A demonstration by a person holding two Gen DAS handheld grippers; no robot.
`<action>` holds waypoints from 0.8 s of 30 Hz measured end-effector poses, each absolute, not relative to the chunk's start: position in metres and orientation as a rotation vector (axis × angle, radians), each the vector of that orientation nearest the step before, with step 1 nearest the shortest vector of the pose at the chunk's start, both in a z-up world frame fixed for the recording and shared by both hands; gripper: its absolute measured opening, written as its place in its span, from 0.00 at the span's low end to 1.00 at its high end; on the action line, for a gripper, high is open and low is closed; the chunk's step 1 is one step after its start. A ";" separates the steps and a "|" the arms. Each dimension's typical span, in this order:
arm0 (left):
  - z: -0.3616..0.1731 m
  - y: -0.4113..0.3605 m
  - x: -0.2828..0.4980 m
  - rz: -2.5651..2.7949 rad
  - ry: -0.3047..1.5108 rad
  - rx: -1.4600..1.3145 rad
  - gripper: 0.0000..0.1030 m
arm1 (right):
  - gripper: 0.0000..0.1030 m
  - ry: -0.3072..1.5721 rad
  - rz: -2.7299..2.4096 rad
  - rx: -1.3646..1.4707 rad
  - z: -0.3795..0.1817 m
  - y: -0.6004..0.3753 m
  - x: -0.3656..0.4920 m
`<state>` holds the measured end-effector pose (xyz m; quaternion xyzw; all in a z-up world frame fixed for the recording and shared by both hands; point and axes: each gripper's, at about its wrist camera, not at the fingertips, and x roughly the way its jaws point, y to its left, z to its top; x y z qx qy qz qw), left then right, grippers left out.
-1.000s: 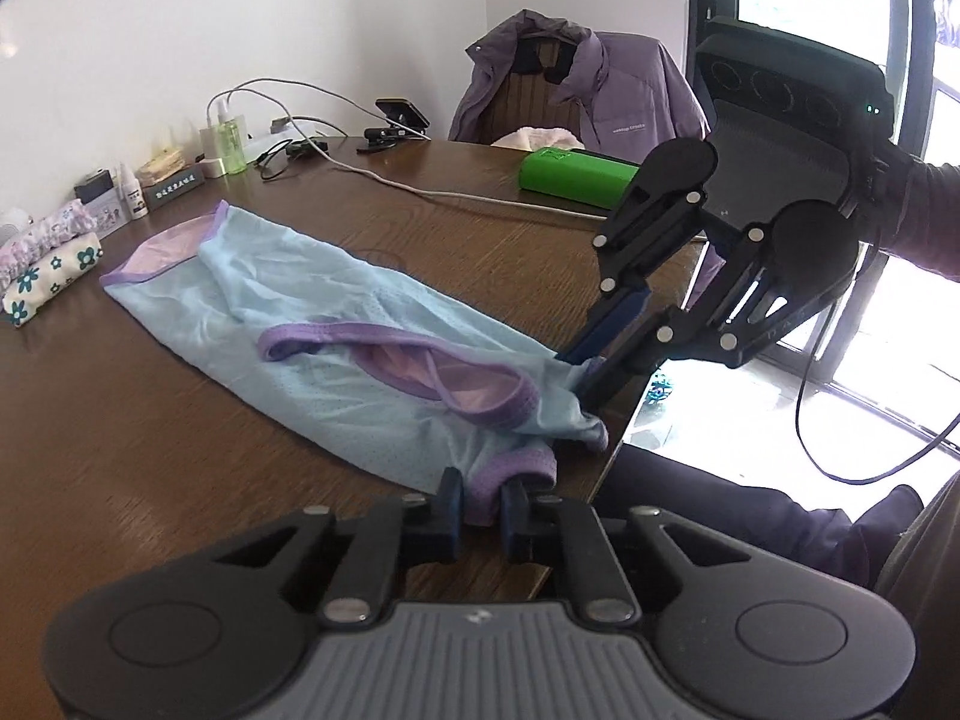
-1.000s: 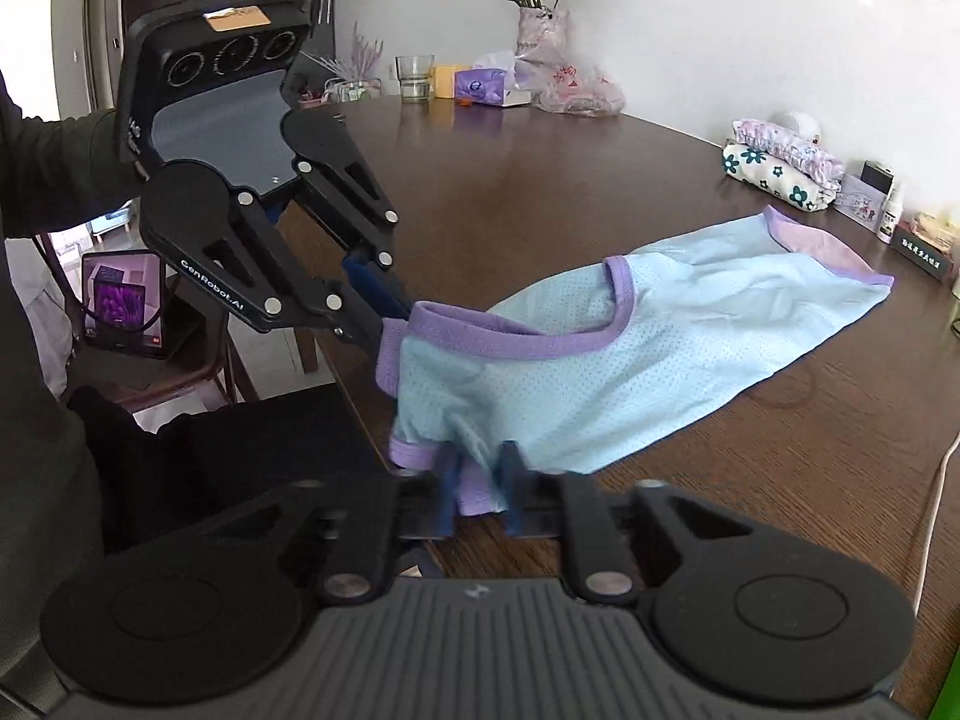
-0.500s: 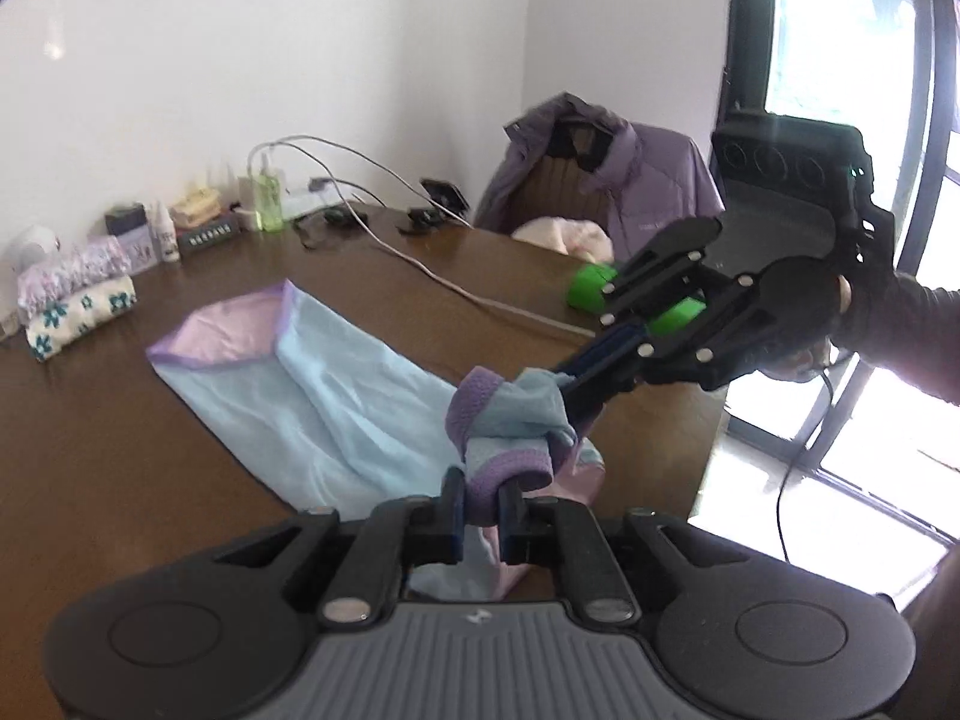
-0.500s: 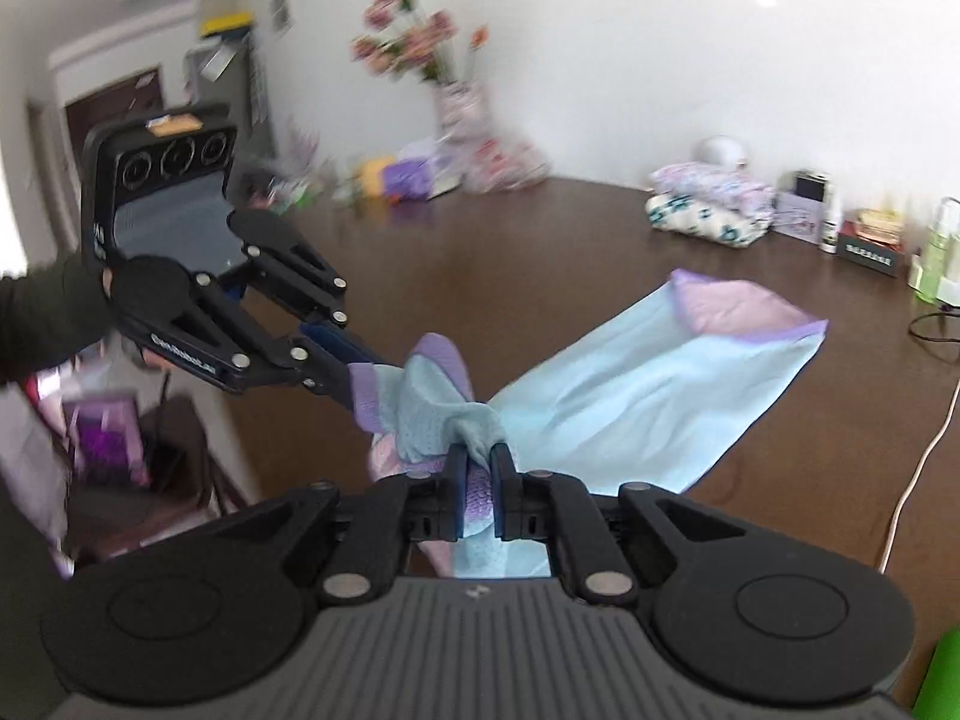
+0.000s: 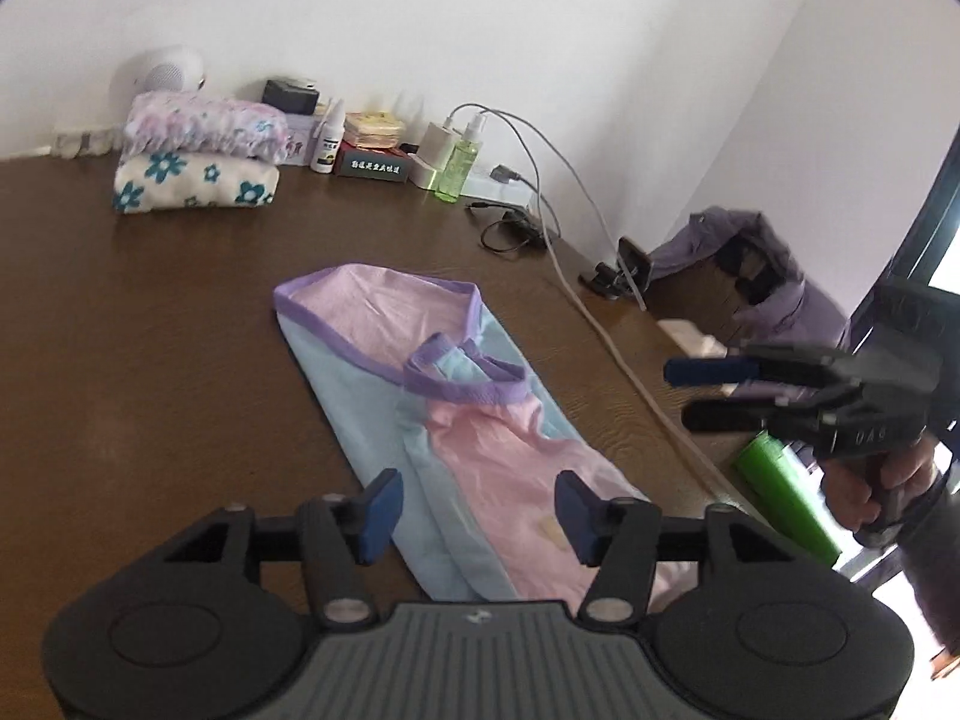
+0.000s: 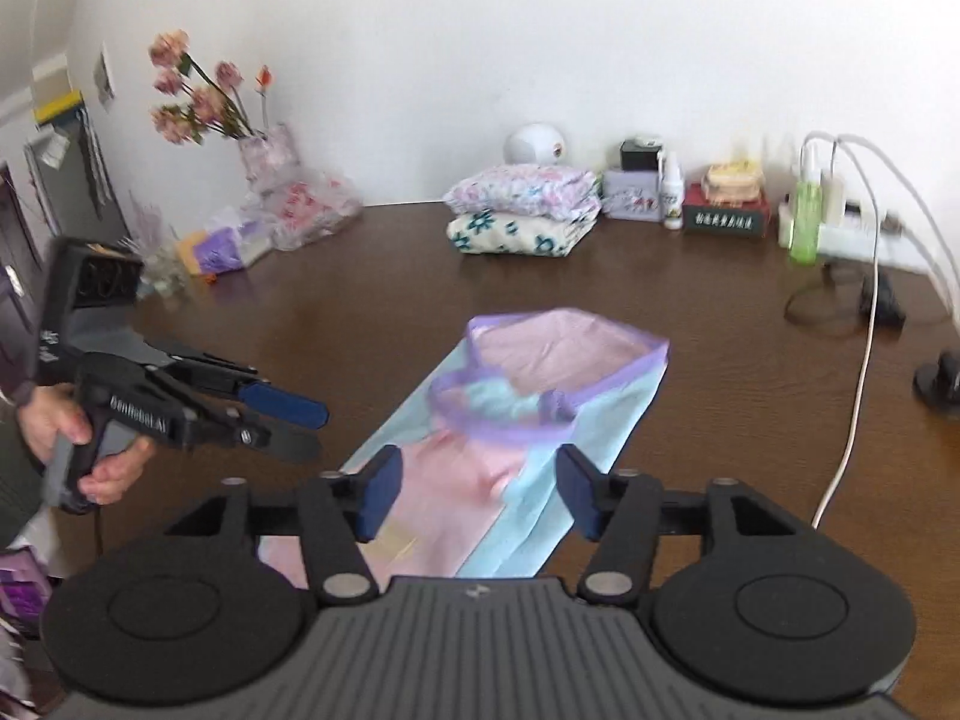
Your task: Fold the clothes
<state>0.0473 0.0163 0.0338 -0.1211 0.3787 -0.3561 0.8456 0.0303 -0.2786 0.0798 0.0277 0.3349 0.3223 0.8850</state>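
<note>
A light blue top with purple trim and pink inside (image 5: 456, 420) lies folded over itself on the brown table (image 5: 150, 360); its purple-edged neck end rests on the far half. It also shows in the right wrist view (image 6: 540, 420). My left gripper (image 5: 474, 507) is open and empty above the garment's near end. My right gripper (image 6: 474, 498) is open and empty above the same end. The right gripper (image 5: 702, 396) shows at the right of the left wrist view; the left gripper (image 6: 300, 426) shows at the left of the right wrist view. Neither touches the cloth.
Folded floral cloths (image 5: 198, 168) are stacked by the far wall, with small bottles, boxes and a charger (image 5: 432, 150). White cables (image 5: 600, 312) run along the table's right side near a green bottle (image 5: 786, 492). A flower vase (image 6: 270, 162) stands far left.
Both grippers carried the garment's near end up and forward over the rest, then opened and let go. The cloth now lies folded on the table and both grippers are drawn back.
</note>
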 end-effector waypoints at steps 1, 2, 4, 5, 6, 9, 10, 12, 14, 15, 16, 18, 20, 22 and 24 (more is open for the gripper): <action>0.029 0.020 0.040 -0.753 0.809 -0.293 0.62 | 0.60 0.718 0.697 0.088 0.074 -0.284 0.022; 0.025 0.021 0.034 -0.750 0.821 -0.318 0.62 | 0.60 0.736 0.716 0.104 0.065 -0.284 0.015; 0.016 0.015 0.025 -0.736 0.849 -0.320 0.60 | 0.58 0.767 0.737 0.119 0.050 -0.284 0.002; 0.012 0.011 0.021 -0.727 0.864 -0.310 0.57 | 0.56 0.782 0.732 0.117 0.043 -0.280 -0.002; 0.010 0.008 0.017 -0.721 0.871 -0.300 0.56 | 0.54 0.793 0.724 0.124 0.038 -0.278 -0.004; 0.001 0.007 0.007 -0.722 0.880 -0.318 0.40 | 0.47 0.798 0.706 0.145 0.029 -0.276 -0.007; -0.001 0.007 0.004 -0.720 0.890 -0.328 0.27 | 0.40 0.794 0.693 0.136 0.027 -0.275 -0.007; -0.003 0.006 0.000 -0.706 0.899 -0.310 0.11 | 0.28 0.795 0.683 0.158 0.023 -0.276 -0.006; -0.002 0.004 -0.006 -0.684 0.886 -0.273 0.07 | 0.11 0.815 0.690 0.202 0.022 -0.278 -0.005; -0.001 0.002 -0.008 -0.679 0.881 -0.262 0.05 | 0.10 0.817 0.686 0.192 0.022 -0.277 -0.006; 0.000 0.002 -0.010 -0.668 0.880 -0.251 0.04 | 0.10 0.819 0.682 0.183 0.022 -0.277 -0.007; 0.003 0.003 -0.016 -0.661 0.881 -0.233 0.02 | 0.07 0.831 0.688 0.189 0.023 -0.275 -0.010; 0.006 0.008 -0.028 -0.656 0.886 -0.221 0.02 | 0.06 0.843 0.702 0.187 0.026 -0.274 -0.020; 0.006 0.014 -0.046 -0.643 0.904 -0.199 0.02 | 0.05 0.867 0.707 0.181 0.028 -0.273 -0.037; 0.006 0.021 -0.068 -0.634 0.925 -0.186 0.02 | 0.05 0.890 0.711 0.175 0.031 -0.273 -0.053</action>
